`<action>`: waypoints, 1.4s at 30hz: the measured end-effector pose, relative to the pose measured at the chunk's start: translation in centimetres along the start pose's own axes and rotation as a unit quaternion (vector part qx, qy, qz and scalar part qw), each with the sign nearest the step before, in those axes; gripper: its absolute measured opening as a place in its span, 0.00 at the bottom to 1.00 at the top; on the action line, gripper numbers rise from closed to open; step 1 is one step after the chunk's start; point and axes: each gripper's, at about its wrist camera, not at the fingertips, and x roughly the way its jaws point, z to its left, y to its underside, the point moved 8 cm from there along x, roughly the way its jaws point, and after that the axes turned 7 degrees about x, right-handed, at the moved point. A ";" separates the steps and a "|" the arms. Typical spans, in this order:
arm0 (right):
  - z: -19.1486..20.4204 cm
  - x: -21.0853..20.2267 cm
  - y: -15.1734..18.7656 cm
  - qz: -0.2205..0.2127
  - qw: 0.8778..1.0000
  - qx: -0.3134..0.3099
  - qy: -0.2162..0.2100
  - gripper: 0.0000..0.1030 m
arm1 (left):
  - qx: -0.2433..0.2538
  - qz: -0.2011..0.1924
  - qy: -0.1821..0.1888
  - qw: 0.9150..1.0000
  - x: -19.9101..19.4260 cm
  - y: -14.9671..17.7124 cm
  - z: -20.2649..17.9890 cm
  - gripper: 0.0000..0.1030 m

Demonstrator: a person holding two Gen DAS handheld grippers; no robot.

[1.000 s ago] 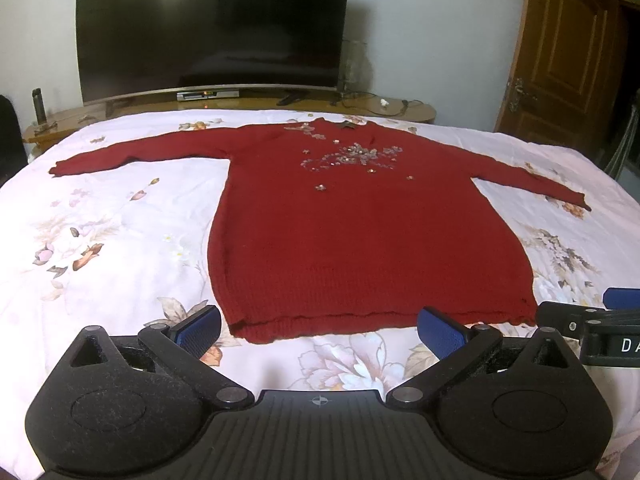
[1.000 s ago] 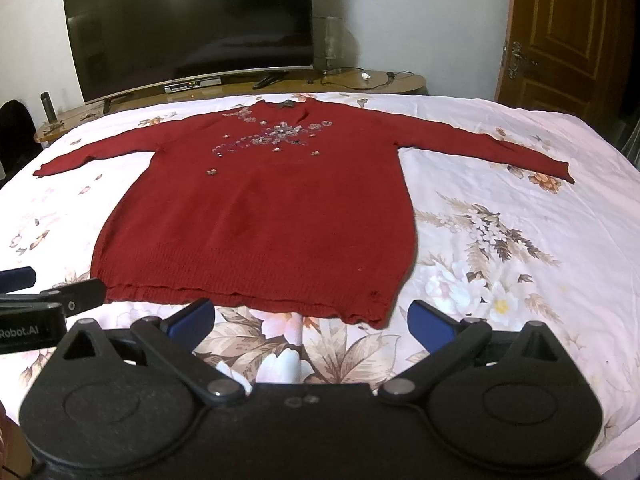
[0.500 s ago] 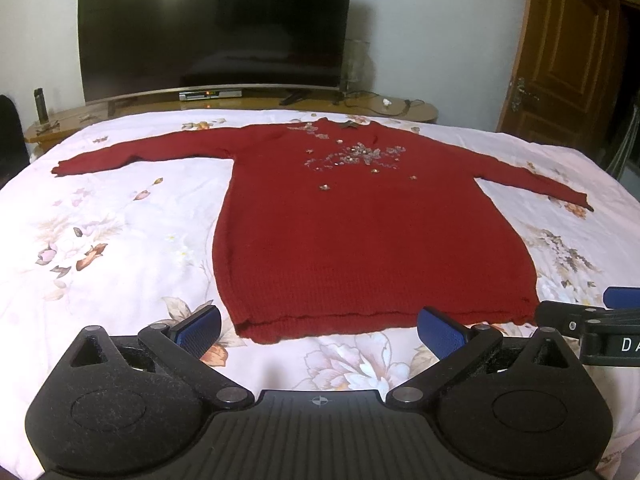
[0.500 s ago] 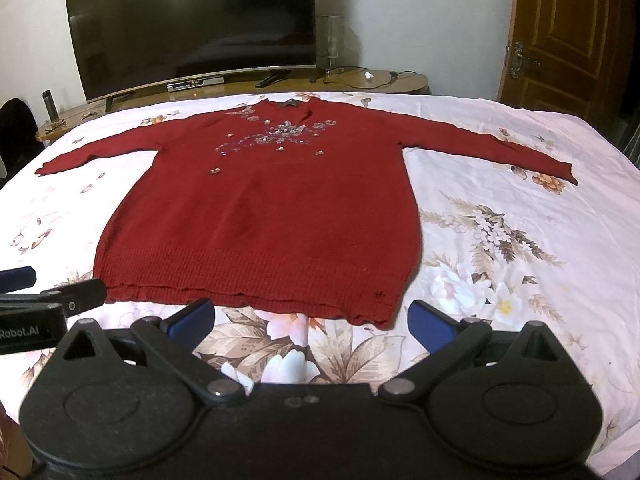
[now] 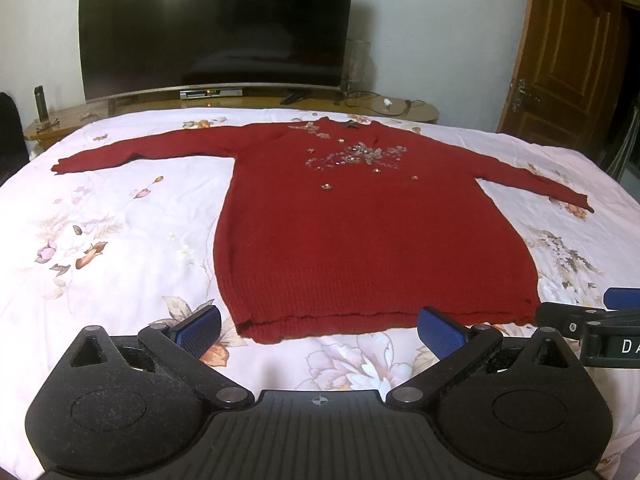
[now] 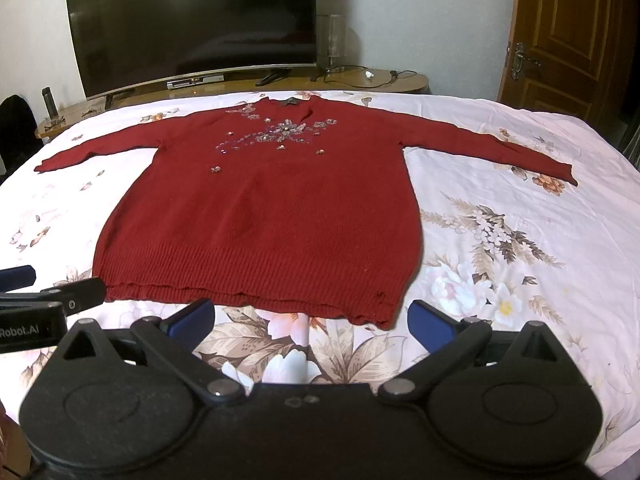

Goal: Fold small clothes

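Note:
A dark red knitted sweater (image 5: 360,232) with sequin flowers on the chest lies flat and face up on the bed, both sleeves spread out; it also shows in the right wrist view (image 6: 272,216). My left gripper (image 5: 318,330) is open and empty, just short of the hem near its left corner. My right gripper (image 6: 310,320) is open and empty, just short of the hem near its right corner. Each gripper shows at the edge of the other's view, the right one (image 5: 592,322) and the left one (image 6: 48,300).
The bed has a white floral sheet (image 5: 120,232). Behind it stands a low wooden TV bench (image 5: 240,102) with a large dark TV (image 5: 216,28). A wooden door (image 5: 568,52) is at the right. A dark bottle (image 5: 40,102) stands at the bench's left end.
Both views have shifted slightly; the sweater sits a little further right in each. The sweater itself has not moved and both grippers stay open.

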 end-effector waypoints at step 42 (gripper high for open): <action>0.5 0.3 -0.1 0.002 1.000 0.010 -0.004 0.99 | -0.013 0.012 0.029 0.999 0.9 0.2 0.3 1.00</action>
